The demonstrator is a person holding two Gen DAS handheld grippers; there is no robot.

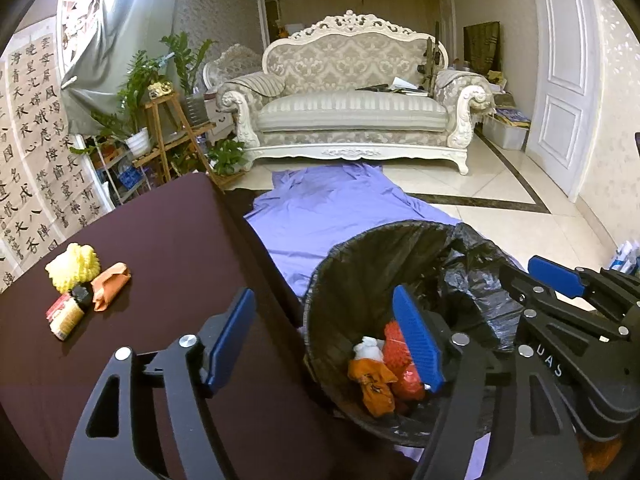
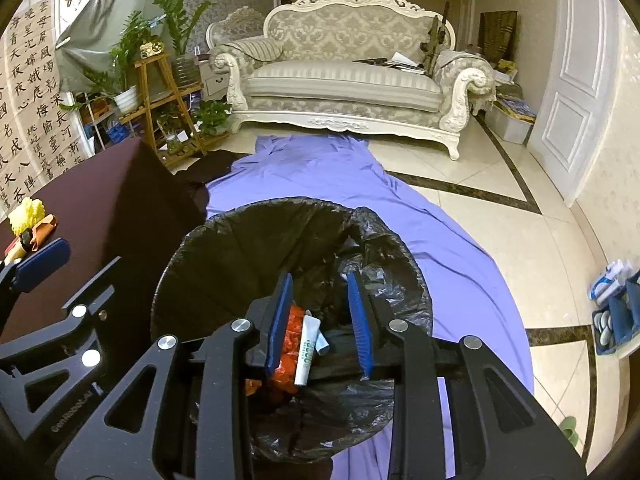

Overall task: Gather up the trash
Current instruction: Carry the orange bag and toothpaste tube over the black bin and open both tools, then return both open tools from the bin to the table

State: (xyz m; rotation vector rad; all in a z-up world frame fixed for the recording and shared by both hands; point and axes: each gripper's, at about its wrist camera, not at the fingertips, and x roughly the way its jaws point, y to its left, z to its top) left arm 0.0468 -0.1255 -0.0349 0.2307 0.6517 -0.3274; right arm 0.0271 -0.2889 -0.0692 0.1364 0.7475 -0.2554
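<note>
Trash (image 1: 86, 286) lies on dark table (image 1: 168, 248) beside lined bin (image 2: 224, 248).

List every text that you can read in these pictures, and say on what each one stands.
"UAS": on the body of the right hand-held gripper.
"GenRobot.AI": on the body of the left hand-held gripper.
"青天夜夜心": one column of the calligraphy scroll; its smaller columns are too small to read.
Green print on the white tube: too blurred to read.
Label on the can: too blurred to read.
</note>
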